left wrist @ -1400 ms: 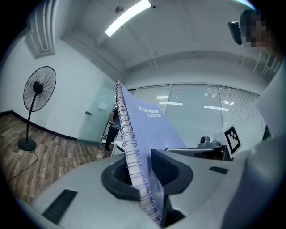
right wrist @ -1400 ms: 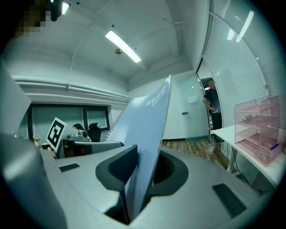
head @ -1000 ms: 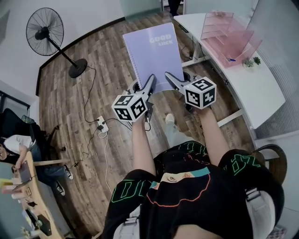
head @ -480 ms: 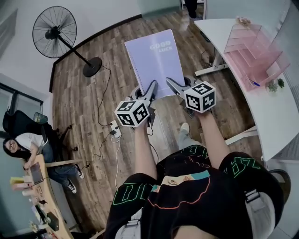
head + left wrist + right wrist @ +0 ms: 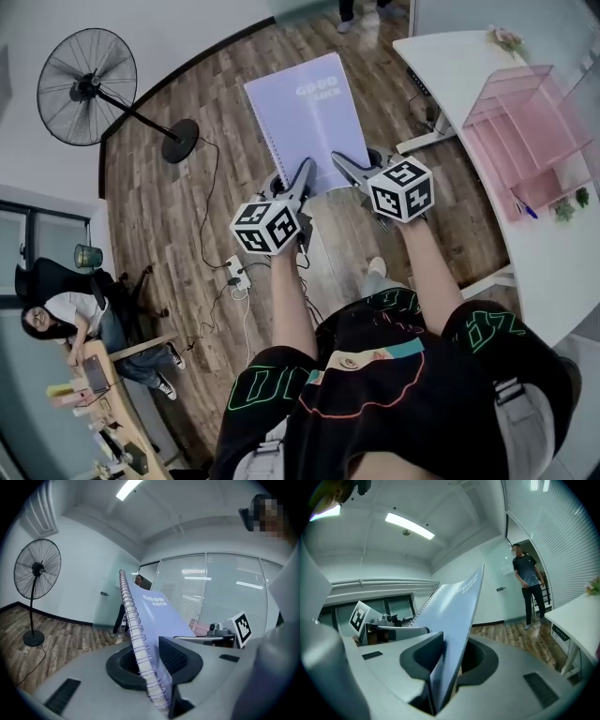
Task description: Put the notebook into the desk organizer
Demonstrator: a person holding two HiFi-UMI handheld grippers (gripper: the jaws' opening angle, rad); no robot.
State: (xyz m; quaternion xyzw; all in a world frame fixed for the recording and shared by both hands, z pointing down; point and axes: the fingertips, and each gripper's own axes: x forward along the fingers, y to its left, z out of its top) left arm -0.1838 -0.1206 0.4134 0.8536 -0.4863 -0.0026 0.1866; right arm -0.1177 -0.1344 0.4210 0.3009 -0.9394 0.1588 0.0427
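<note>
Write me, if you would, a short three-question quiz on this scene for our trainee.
1. True or false: the notebook already sits in the pink desk organizer.
2. What does the left gripper clamp? A nothing; B the notebook, at its spiral-bound side; C the desk organizer.
3. Fill in: the right gripper is shut on the ____.
Key: 1 false; 2 B; 3 notebook.
</note>
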